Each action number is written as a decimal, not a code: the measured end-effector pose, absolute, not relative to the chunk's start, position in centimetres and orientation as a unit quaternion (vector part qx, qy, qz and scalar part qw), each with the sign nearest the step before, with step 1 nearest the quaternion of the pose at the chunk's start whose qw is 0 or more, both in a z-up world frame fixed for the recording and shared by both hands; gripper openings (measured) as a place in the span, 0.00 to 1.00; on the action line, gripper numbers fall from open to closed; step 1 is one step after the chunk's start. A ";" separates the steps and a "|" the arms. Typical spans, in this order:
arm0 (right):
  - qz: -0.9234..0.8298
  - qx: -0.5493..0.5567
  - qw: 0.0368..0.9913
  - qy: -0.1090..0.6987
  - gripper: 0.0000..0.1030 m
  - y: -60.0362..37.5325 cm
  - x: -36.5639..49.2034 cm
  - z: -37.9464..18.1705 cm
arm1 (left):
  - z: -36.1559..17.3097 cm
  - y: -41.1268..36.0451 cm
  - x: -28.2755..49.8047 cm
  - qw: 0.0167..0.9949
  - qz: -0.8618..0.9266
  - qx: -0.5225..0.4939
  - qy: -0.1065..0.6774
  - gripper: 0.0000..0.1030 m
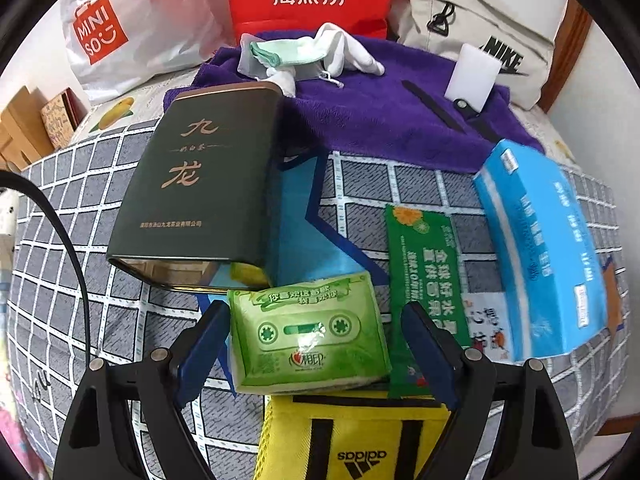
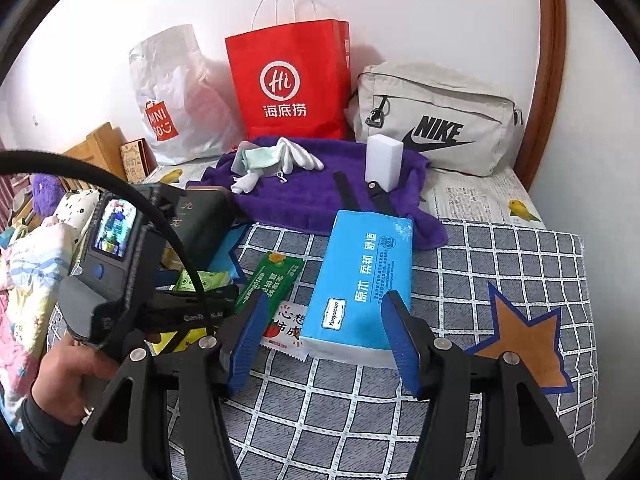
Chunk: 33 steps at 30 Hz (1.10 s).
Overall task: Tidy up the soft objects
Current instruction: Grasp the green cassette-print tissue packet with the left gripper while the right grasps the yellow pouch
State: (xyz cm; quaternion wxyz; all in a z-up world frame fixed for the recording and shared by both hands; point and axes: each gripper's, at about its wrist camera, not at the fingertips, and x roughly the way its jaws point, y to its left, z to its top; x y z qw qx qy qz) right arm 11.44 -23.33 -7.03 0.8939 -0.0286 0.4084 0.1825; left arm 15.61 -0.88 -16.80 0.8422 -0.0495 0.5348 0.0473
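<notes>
Although the soft things lie close together on the bed, little looks sorted yet. The green tissue pack [image 1: 310, 334] sits between the spread fingers of the left hand-held gripper [image 1: 316, 354], whose jaws stand wide apart and, as far as I can tell, do not press on it; I judge a grasp is being lined up. Just to the right of that gripper lies a green sachet [image 1: 426, 280]; below it, nearest the camera, a yellow mesh bag [image 1: 352, 436]; ahead and to the left, a dark tea tin [image 1: 200, 188] lying on its side.

The right hand-held gripper [image 2: 324, 344] hangs over the near end of the blue tissue pack [image 2: 360, 284], jaws apart; whether a pad brushes the pack I cannot tell. Beyond both grippers a purple towel [image 2: 304, 196] carries white gloves [image 2: 296, 158], a pale green mask [image 2: 258, 160] and a white sponge block [image 2: 383, 162].

Every item seems still loose, so most of the tidying is left.

The bed [image 2: 500, 264] has a grey checked cover with star patches. Against the white wall stand a red paper bag [image 2: 288, 80], a white plastic bag [image 2: 172, 100] and a beige shoulder bag [image 2: 436, 120]. A person's hand [image 2: 60, 380] holds the left tool.
</notes>
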 end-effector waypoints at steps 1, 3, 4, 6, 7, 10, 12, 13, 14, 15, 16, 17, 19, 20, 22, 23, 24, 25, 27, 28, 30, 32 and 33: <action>0.184 -0.029 0.894 0.408 0.57 -23.4 11.4 -7.1 | -17.0 -1.1 15.7 0.841 0.053 -0.043 0.536 0.84; 0.185 -0.029 0.893 0.409 0.57 -23.4 11.4 -7.1 | -17.3 -1.3 15.7 0.842 0.057 -0.030 0.535 0.82; 0.185 -0.029 0.893 0.410 0.57 -23.4 11.4 -7.2 | -17.4 -1.3 15.7 0.843 0.057 -0.025 0.535 0.79; 0.185 -0.028 0.892 0.411 0.57 -23.5 11.4 -7.3 | -17.5 -1.2 15.5 0.845 0.055 -0.024 0.532 0.68; 0.185 -0.026 0.892 0.412 0.57 -23.5 11.4 -7.4 | -17.4 -1.0 15.3 0.846 0.056 -0.022 0.530 0.67; 0.191 -0.021 0.890 0.414 0.57 -23.4 11.2 -7.6 | -16.8 0.0 14.9 0.847 0.030 -0.043 0.529 0.65; 0.198 -0.019 0.887 0.417 0.57 -23.1 11.1 -7.9 | -16.5 0.5 14.5 0.846 0.022 -0.051 0.530 0.65; 0.203 -0.019 0.885 0.419 0.57 -22.8 11.0 -8.0 | -16.2 0.7 14.2 0.846 0.017 -0.052 0.531 0.65; 0.210 -0.020 0.883 0.421 0.57 -22.4 10.9 -8.2 | -16.0 0.9 13.9 0.846 0.015 -0.054 0.530 0.65; 0.215 -0.021 0.880 0.423 0.57 -22.0 10.9 -8.3 | -15.7 1.2 13.4 0.848 0.012 -0.059 0.526 0.65; 0.221 -0.023 0.877 0.427 0.57 -21.6 10.8 -8.6 | -15.4 1.4 13.1 0.849 0.008 -0.063 0.525 0.65; 0.227 -0.024 0.872 0.432 0.57 -21.1 10.7 -8.9 | -15.0 1.7 12.7 0.851 0.003 -0.067 0.521 0.65; 0.240 -0.029 0.863 0.443 0.57 -20.0 10.3 -9.7 | -14.5 2.2 11.9 0.856 0.003 -0.067 0.513 0.65; 0.247 -0.033 0.858 0.449 0.57 -19.4 10.0 -10.2 | -14.4 2.5 11.6 0.857 0.006 -0.065 0.510 0.65; 0.262 -0.034 0.847 0.461 0.57 -18.4 9.4 -11.2 | -14.4 3.4 11.1 0.858 0.011 -0.068 0.508 0.65; 0.270 -0.030 0.839 0.472 0.57 -17.8 9.2 -11.8 | -14.4 4.1 10.9 0.858 0.013 -0.075 0.507 0.65; 0.276 -0.027 0.831 0.481 0.57 -17.4 9.0 -12.4 | -14.4 4.6 10.7 0.859 0.016 -0.078 0.506 0.65; 0.279 -0.026 0.826 0.490 0.57 -17.0 8.7 -13.1 | -14.5 5.2 10.4 0.859 0.020 -0.080 0.505 0.65; 0.274 -0.029 0.819 0.503 0.57 -16.2 8.4 -14.5 | -14.4 6.1 10.0 0.861 0.029 -0.081 0.502 0.65; 0.269 -0.029 0.816 0.511 0.57 -15.9 8.5 -15.1 | -14.4 6.4 9.9 0.861 0.031 -0.082 0.501 0.65; 0.255 -0.032 0.816 0.518 0.57 -15.5 8.7 -16.1 | -14.4 7.1 9.5 0.862 0.029 -0.086 0.499 0.65; 0.259 -0.014 0.810 0.527 0.57 -15.3 9.2 -16.9 | -14.5 7.4 9.3 0.863 0.029 -0.089 0.497 0.65; 0.263 0.004 0.804 0.533 0.56 -15.4 9.5 -17.3 | -14.5 7.5 9.2 0.863 0.028 -0.091 0.496 0.65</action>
